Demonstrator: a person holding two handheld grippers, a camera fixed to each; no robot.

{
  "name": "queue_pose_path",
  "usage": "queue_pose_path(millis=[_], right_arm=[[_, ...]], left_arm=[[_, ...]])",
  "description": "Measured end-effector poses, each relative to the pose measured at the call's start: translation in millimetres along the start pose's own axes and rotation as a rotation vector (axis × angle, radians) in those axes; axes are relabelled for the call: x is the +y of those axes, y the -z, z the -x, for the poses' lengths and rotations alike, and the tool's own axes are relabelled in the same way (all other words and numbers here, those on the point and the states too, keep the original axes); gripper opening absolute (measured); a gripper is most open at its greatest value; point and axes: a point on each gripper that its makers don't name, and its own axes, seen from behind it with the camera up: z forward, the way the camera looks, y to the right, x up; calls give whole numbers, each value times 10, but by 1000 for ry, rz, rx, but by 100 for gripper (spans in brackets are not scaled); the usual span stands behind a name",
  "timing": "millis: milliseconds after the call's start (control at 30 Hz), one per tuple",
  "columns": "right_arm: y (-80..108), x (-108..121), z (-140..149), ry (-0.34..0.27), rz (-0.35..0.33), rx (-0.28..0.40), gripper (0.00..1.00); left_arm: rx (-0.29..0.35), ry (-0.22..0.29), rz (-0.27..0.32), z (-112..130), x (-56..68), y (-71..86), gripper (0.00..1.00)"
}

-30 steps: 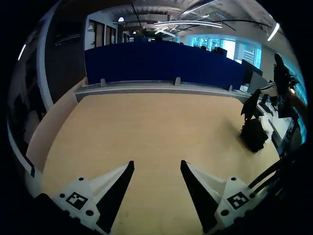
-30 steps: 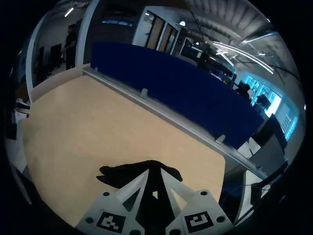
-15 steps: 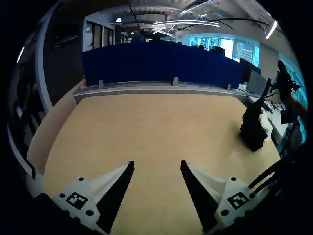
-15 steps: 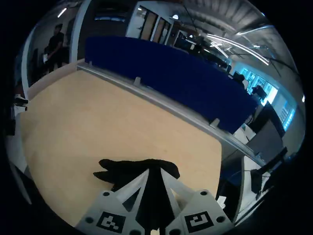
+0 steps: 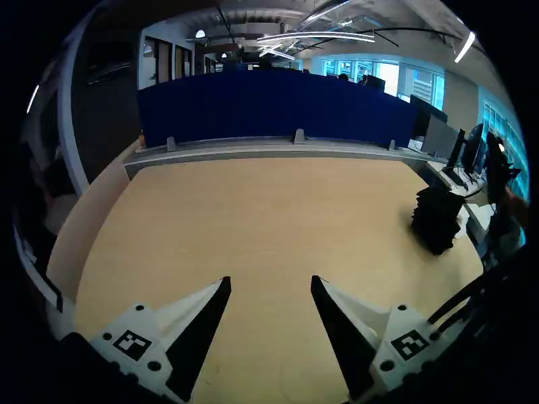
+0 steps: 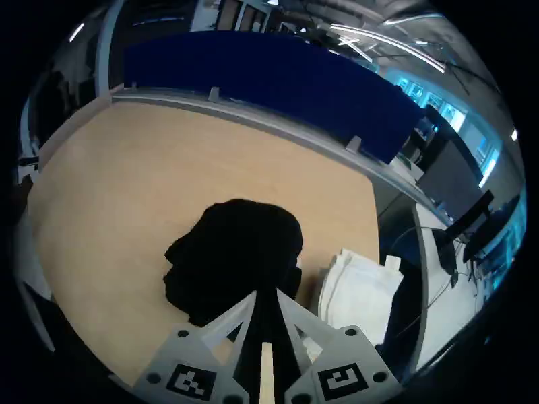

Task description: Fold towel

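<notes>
In the left gripper view, the left gripper [image 5: 269, 279] hangs over the bare wooden table [image 5: 256, 202] with its two fingers set wide apart and nothing between them. The black towel [image 5: 436, 219] sits bunched up in a dark heap near the table's right edge, well apart from these fingers, and a blue partition [image 5: 269, 101] runs along the far side of the table. In the right gripper view, the right gripper [image 6: 266, 293] has its fingers drawn close together, the jaws pinching a fold of the towel's near edge. The rest of the towel [image 6: 232, 256] lies crumpled on the table [image 6: 121, 175] just ahead of the fingertips. A pile of white folded cloths [image 6: 360, 296] lies just right of it.
</notes>
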Motion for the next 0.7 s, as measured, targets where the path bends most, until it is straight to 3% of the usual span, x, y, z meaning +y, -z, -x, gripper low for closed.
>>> queue_pose_path(millis=[367,700], right_arm=[[-228,-77,519,-75,19,-87,6],[-402,-16,697,-152,53,-118,6]], left_arm=[[3,-3,0,-8,37,54,87],[3,-8,-10,4,13,95,88]])
